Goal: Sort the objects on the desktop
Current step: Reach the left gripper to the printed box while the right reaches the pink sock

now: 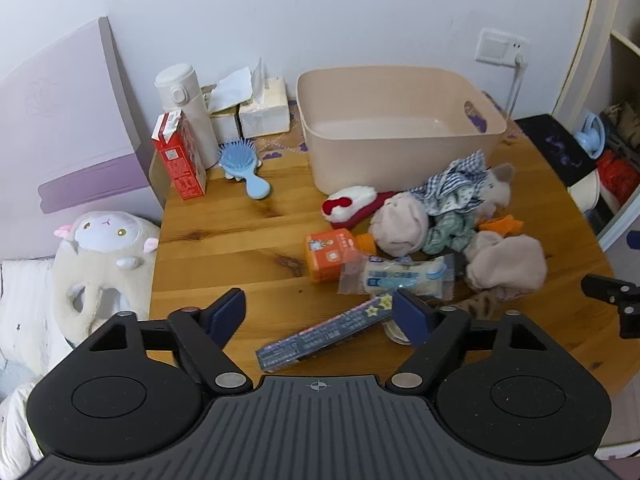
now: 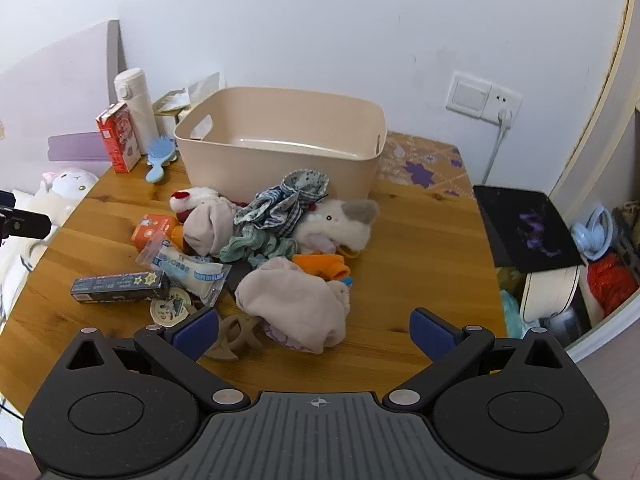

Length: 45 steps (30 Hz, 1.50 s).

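Bin point(image 2: 280, 160) at rear centre of table point(image 2: 420, 248), w/ carton point(image 2: 116, 138), flask point(image 2: 134, 112) & hairbrush point(image 2: 160, 158) to its left. Pile of cloths point(image 2: 280, 216) and plush toy point(image 2: 340, 224) directly in front of bin. Long box point(image 2: 120, 286) & packet point(image 2: 188, 272) at pile's left-front.

One beige bin point(image 2: 280, 148) counted, far ahead of tongs. Two tissue boxes point(image 1: 264, 110), one white flask point(image 1: 184, 108), one red carton point(image 1: 180, 160), one blue hairbrush point(image 1: 248, 168) seen ahead-left. Two pink cloth bundles point(image 2: 296, 304) point(image 2: 210, 224), one orange bottle point(image 1: 332, 254), one long dark box point(image 1: 324, 334), one sealed packet point(image 1: 404, 276) counted close ahead. One plush sheep point(image 1: 104, 256) noted off left.
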Motion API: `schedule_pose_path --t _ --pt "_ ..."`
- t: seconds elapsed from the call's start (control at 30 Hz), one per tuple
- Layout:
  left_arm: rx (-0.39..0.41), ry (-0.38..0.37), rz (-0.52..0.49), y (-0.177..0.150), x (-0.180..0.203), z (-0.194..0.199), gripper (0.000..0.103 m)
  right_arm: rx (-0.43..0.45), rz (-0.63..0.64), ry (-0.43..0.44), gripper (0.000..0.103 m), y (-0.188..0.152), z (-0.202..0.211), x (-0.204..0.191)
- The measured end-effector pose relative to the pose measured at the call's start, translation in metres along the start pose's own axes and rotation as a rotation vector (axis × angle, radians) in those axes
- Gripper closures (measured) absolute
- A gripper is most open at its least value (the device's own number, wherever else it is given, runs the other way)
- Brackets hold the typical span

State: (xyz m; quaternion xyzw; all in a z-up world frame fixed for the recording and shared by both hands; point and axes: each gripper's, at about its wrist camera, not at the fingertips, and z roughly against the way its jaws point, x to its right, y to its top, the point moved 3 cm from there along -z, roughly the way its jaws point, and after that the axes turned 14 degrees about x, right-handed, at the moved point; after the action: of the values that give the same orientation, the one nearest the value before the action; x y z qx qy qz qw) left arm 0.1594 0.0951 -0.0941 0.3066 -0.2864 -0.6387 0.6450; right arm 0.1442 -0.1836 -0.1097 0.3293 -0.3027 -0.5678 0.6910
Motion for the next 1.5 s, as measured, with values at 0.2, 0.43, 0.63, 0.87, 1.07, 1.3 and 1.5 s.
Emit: schedule_pose_path --t 0.2,0.43,0.63,0.87,1.07,1.3,1.5 --pt "-0.067 -0.006 -0.017 -0.010 -0.008 -0.032 0.022 -0.020 0.019 0.025 0.000 -0.003 -0.026 -0.006" --pt "-0.143 -0.026 -0.007 -0.027 -0.014 -0.066 0.022 -0.052 0.100 0.034 0.000 -0.009 -0.059 -0.005" --pt "-0.200 -0.095 -0.082 -0.041 -0.005 -0.096 0.022 -0.067 0.167 0.071 0.000 -0.015 -0.085 -0.001" --pt "-0.247 -0.124 -0.180 -0.054 0.004 -0.123 0.022 -0.125 0.187 0.101 0.000 -0.030 -0.112 0.002" --pt "-0.285 -0.148 -0.238 -0.065 0.017 -0.143 0.022 -0.162 0.210 0.123 0.000 -0.043 -0.128 0.001" --pt "-0.293 -0.168 -0.264 -0.073 0.035 -0.151 0.059 -0.173 0.239 0.155 0.009 -0.043 -0.137 -0.001" --pt "-0.291 -0.174 -0.233 -0.075 0.041 -0.146 0.080 -0.184 0.224 0.197 0.055 -0.044 -0.138 0.002"
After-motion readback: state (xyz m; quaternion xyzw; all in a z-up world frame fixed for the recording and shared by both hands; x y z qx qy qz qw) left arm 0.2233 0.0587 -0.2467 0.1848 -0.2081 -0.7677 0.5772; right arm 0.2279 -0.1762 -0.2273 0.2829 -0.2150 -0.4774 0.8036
